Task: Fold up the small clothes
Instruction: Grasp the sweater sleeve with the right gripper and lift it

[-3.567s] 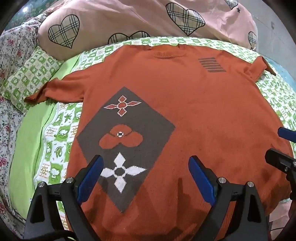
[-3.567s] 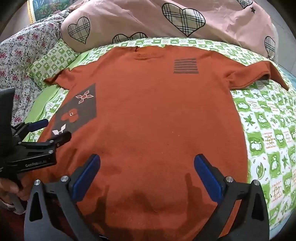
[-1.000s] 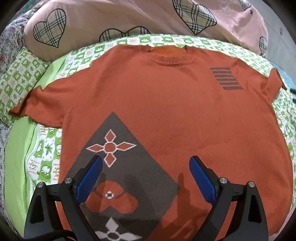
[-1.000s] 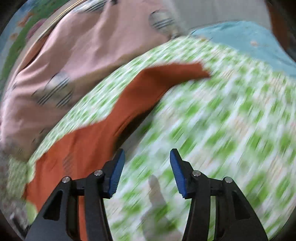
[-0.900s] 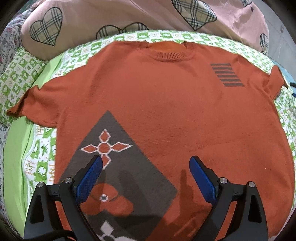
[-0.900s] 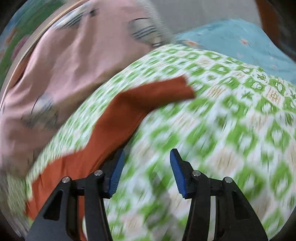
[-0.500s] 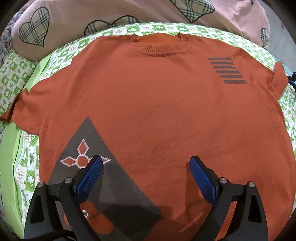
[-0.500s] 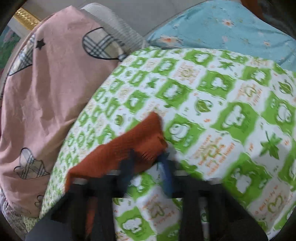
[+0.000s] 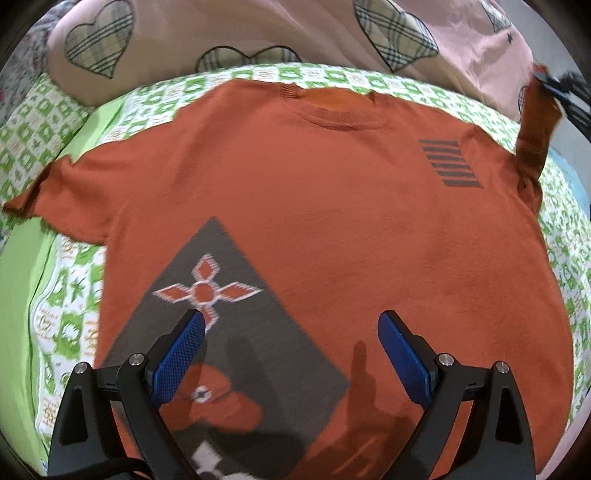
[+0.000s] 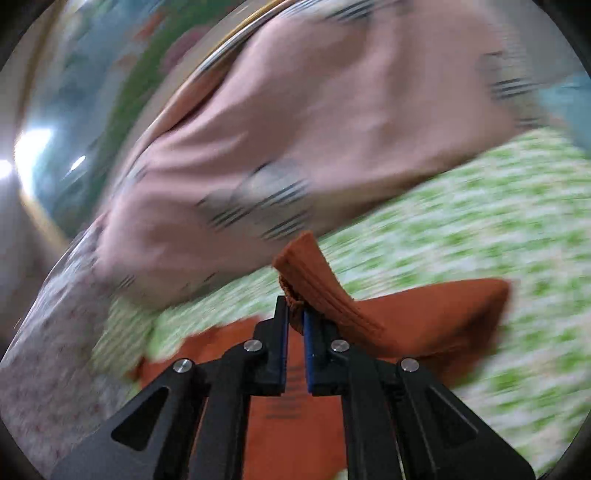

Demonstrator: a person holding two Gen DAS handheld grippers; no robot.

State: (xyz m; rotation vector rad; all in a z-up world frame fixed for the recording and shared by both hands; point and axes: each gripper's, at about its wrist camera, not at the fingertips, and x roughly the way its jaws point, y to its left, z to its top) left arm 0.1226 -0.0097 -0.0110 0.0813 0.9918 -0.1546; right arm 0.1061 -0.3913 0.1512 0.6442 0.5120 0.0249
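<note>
Right wrist view is heavily motion-blurred; the bedding behind the sleeve reads only as pink and green smears, and a bright glare spot at far left cannot be identified. Left wrist view is sharper, with slight blur at the edges.

Left to right, left wrist view: green-and-white patterned sheet under everything, a plain light-green strip along its left edge. The orange sweater lies flat, front up, collar toward the pink heart-print pillow at the top. Its left sleeve lies spread on the sheet. The grey diamond motif is partly hidden behind the left gripper and cut off by the frame bottom. Left gripper jaws stand wide apart above the sweater front — nothing between them.

Far right: the right sleeve is lifted off the sheet, its cuff pinched by a dark, blurred tool at the frame edge.

Right wrist view: right gripper jaws closed tight on the ribbed cuff — the sleeve drapes down from it to the right.

No containers in view.
</note>
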